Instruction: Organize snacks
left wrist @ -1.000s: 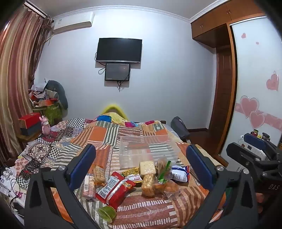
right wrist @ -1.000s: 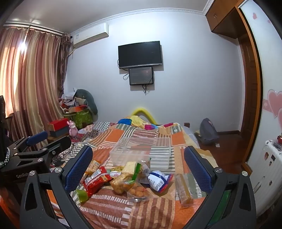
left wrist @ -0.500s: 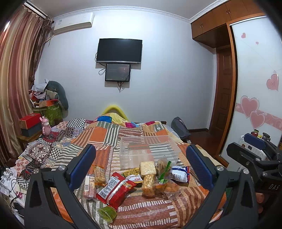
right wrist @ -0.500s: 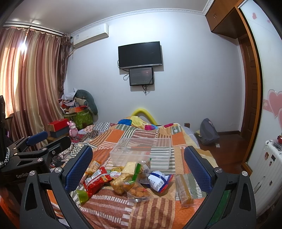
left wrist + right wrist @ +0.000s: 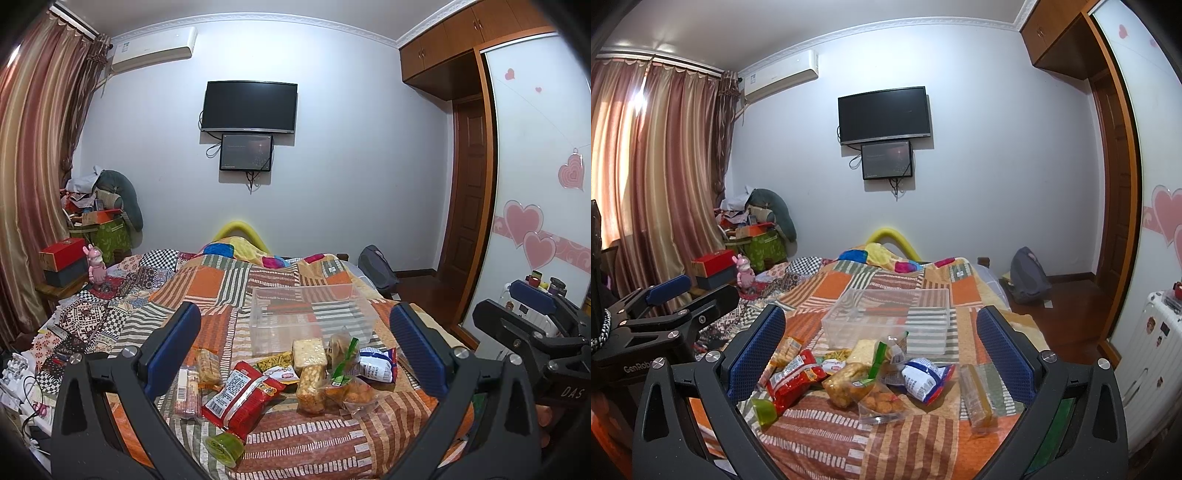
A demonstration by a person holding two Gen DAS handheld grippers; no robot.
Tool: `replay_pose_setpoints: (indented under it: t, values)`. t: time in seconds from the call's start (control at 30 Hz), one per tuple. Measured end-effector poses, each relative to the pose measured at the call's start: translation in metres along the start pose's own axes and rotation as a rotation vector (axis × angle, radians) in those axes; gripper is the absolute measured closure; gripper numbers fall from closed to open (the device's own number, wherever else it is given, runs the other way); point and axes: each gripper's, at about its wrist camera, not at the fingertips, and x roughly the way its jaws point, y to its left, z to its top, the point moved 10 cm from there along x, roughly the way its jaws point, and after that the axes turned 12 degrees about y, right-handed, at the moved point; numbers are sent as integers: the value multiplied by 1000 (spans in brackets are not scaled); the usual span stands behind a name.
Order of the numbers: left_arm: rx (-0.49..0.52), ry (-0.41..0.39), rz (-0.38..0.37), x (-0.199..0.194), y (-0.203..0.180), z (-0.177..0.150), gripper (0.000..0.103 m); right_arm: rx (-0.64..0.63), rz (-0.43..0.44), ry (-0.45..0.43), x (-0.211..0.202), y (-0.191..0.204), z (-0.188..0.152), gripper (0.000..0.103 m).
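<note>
Little has changed over the last second: both the left gripper and right gripper hover with fingers released above the snacks at lower centre, the clear box behind them empty, so sorting seems unstarted.

wall television, striped curtains, patchwork quilt

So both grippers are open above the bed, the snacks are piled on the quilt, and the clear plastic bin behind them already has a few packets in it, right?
Not quite. The clear plastic bin is empty: the right wrist view shows only the quilt pattern through its walls. The rest holds: left gripper and right gripper are open, and the snacks lie on the quilt in front of the bin.
</note>
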Motion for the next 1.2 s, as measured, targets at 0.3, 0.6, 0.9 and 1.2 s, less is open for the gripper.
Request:
replay_pose_setpoints:
  t: [0.3,0.6,0.9,1.2]
  values:
    - [-4,7,-11,1,-1,1,0,-7,8,-8,2,2,-1,0]
    - [-3,40,-41,14,5,-5,24,-13,15,23,15,-2,-6,13]
    - [-27,160,19,58,50,-30,37,21,-3,155,47,-35,-28,38]
    - [-22,400,31,106,99,-98,37,95,-56,313,83,-87,-62,40]
